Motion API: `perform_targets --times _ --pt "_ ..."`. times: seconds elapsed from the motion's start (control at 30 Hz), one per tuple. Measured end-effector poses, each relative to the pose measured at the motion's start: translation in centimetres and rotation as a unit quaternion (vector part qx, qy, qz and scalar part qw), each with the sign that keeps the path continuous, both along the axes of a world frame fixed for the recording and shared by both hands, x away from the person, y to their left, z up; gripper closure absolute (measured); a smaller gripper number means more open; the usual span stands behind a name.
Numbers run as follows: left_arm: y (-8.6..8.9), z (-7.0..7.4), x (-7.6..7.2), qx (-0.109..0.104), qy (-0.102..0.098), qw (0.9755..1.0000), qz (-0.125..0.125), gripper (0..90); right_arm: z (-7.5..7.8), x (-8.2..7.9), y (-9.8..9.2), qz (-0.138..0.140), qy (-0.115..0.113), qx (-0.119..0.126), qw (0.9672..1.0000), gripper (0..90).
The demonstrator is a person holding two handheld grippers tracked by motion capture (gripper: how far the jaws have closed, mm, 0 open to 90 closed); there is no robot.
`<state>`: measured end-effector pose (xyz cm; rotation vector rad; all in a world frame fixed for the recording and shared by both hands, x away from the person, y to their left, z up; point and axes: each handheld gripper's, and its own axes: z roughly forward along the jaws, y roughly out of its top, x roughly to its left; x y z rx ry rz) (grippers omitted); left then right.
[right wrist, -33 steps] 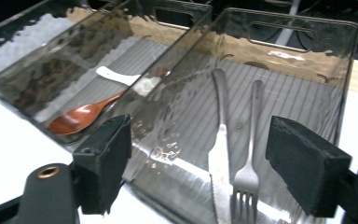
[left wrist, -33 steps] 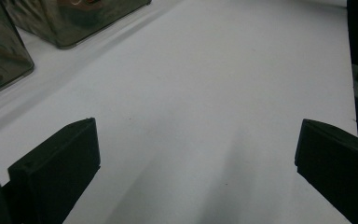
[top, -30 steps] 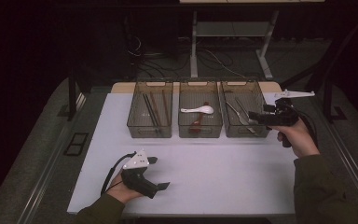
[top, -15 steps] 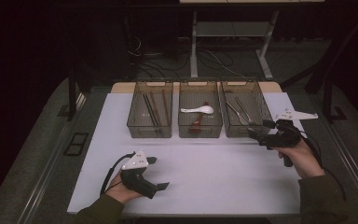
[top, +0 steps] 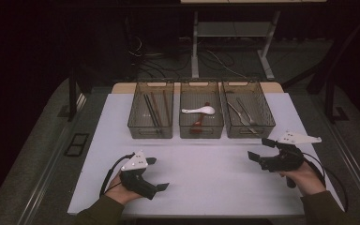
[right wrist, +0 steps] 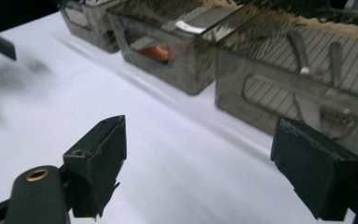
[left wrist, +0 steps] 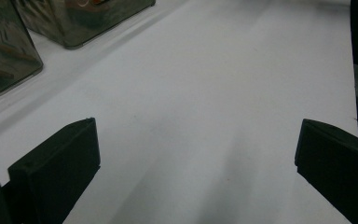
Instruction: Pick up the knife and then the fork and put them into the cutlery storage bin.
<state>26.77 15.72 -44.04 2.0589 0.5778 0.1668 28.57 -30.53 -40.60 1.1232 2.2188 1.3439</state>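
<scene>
Both tools idle and wide apart over the bare counter (top: 206, 183)

Right tool (top: 262, 151), jaws spread and holding nothing, has the cutlery bin (top: 247, 110) just ahead; left tool (top: 155, 173) gapes too. Risk: a low reach forward could knock that bin's near wall and shove it.

Left claw (top: 157, 173) held low in the left hand (top: 122, 190), jaws spread wide, empty, right claw (top: 260, 150) gripped in the right hand (top: 304, 178), jaws wide apart, empty
</scene>
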Motion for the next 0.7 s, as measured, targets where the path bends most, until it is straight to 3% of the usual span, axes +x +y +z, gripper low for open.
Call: perform_targets --times 0.7 --pt "-0.1 0.0 0.0 0.002 0.0 1.0 0.002 0.0 -3.1 -2.9 0.3 0.055 0.02 -0.014 0.9982 18.5"
